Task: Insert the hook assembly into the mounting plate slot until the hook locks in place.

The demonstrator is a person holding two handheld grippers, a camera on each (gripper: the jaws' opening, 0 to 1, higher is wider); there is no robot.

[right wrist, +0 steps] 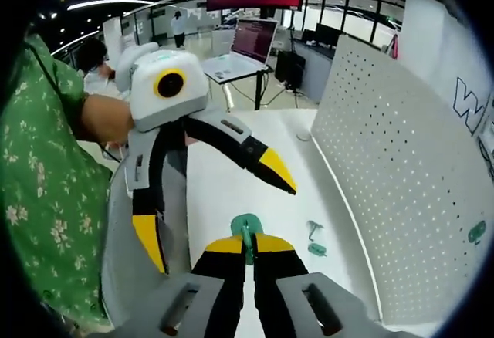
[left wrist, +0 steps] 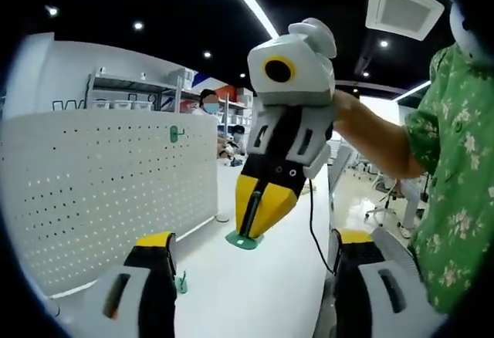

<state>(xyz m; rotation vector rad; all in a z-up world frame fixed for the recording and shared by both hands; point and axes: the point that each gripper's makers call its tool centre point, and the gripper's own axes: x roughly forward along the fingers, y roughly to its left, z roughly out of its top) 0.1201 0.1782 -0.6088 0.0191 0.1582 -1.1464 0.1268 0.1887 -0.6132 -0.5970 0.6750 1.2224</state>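
Left gripper view. At far left stood the pegboard [left wrist: 108, 191], upright on the white table [left wrist: 255, 292], with one green hook [left wrist: 176, 133] already seated near its top edge. My left gripper [left wrist: 255, 249] rose from the bottom with its jaws wide apart and empty; a spare hook [left wrist: 182, 282] lay on the table just beside its left jaw. Right of centre, my right gripper [left wrist: 258, 211] hung tips-down, its jaws pressed together on a green hook assembly [left wrist: 244, 239] whose flat base showed below the tips. A sleeve [left wrist: 455, 176] filled the right edge.

Right gripper view. At left, the left gripper [right wrist: 224, 214] stood spread open. At centre bottom, the right gripper [right wrist: 247, 244] was clamped on the hook assembly [right wrist: 247, 230]. Another loose hook [right wrist: 315, 239] lay on the table [right wrist: 224, 184] to the right, and the pegboard [right wrist: 401, 168] ran along the right side, well apart from the held piece.

As I judged it, insertion had not begun. To do it well, I would turn the base square to the board, line its tabs with a slot, press straight in, then push until it locks, without loosening early.
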